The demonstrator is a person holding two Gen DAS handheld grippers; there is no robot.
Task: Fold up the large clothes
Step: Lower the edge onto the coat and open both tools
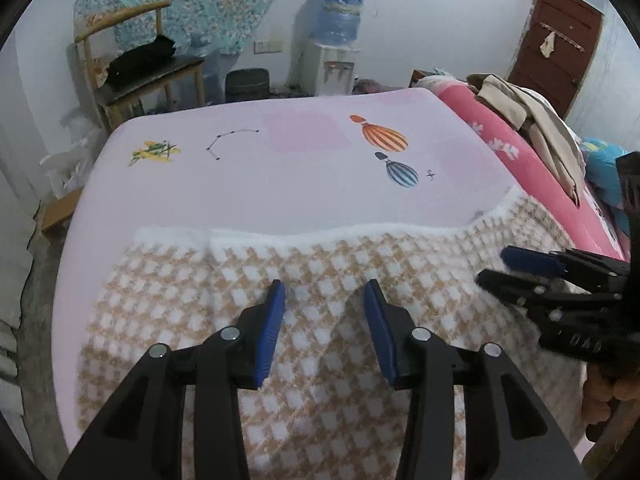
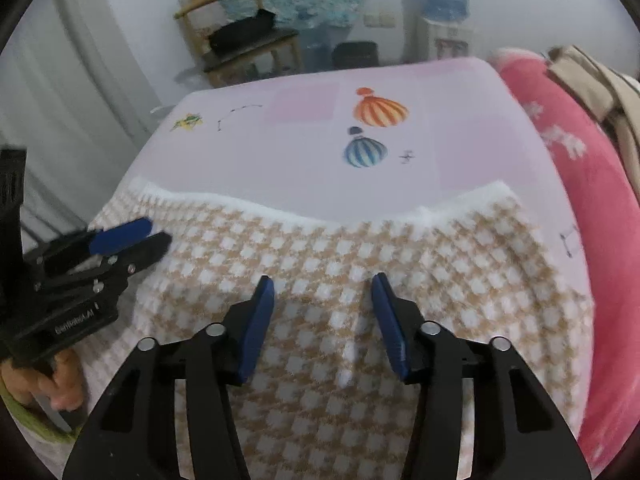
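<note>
A large tan-and-white checked garment [image 1: 320,280] with a white fluffy edge lies spread flat on the near part of a pale pink bed sheet [image 1: 280,184]; it also shows in the right wrist view [image 2: 340,272]. My left gripper [image 1: 325,292] hovers open and empty above the garment's middle. My right gripper [image 2: 323,286] is open and empty above the same cloth. Each gripper shows in the other's view: the right one at the garment's right side [image 1: 504,268], the left one at its left side [image 2: 140,236]. Both look a little parted there.
The sheet has printed balloons [image 1: 384,138]. A pink blanket [image 1: 500,140] with beige clothes [image 1: 532,120] lies along the bed's right side. Beyond the bed stand a wooden chair [image 1: 132,68], a black bin [image 1: 246,84] and a water dispenser [image 1: 332,40].
</note>
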